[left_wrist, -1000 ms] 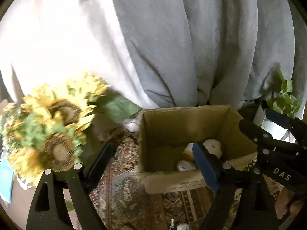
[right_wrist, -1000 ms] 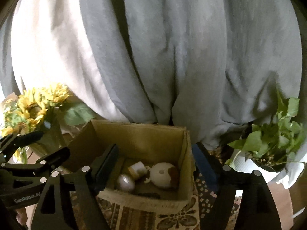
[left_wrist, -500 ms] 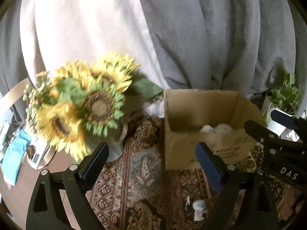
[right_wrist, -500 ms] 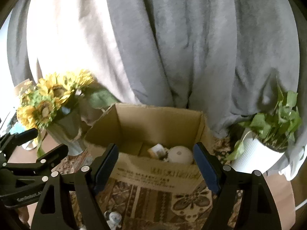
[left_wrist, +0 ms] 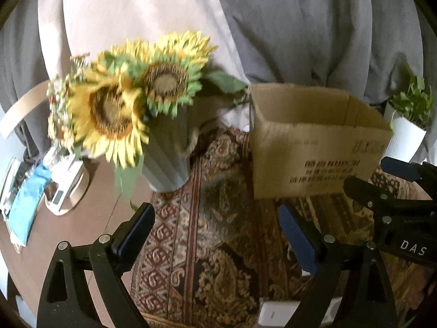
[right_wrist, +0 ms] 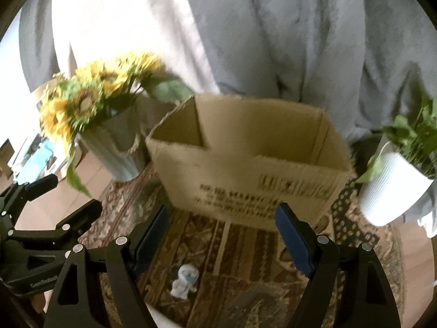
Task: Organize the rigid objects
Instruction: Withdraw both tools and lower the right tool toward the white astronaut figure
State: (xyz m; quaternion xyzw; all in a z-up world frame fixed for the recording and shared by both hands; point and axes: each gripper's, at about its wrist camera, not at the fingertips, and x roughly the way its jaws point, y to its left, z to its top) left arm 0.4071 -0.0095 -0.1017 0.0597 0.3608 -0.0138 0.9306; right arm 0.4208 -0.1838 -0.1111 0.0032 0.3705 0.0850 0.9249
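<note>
Nearest, the left gripper (left_wrist: pixel 215 235) and right gripper (right_wrist: pixel 221 235) both hang spread wide with nothing between their fingers, above a patterned rug (left_wrist: pixel 218 246). A small white figurine (right_wrist: pixel 183 279) lies on the rug just ahead of the right gripper. Beyond it stands the open cardboard box (right_wrist: pixel 245 180), with a vase of sunflowers (left_wrist: pixel 166 147) to its left and a white potted plant (right_wrist: pixel 390 188) to its right; a careless reach for the figurine could probably knock it away.
</note>
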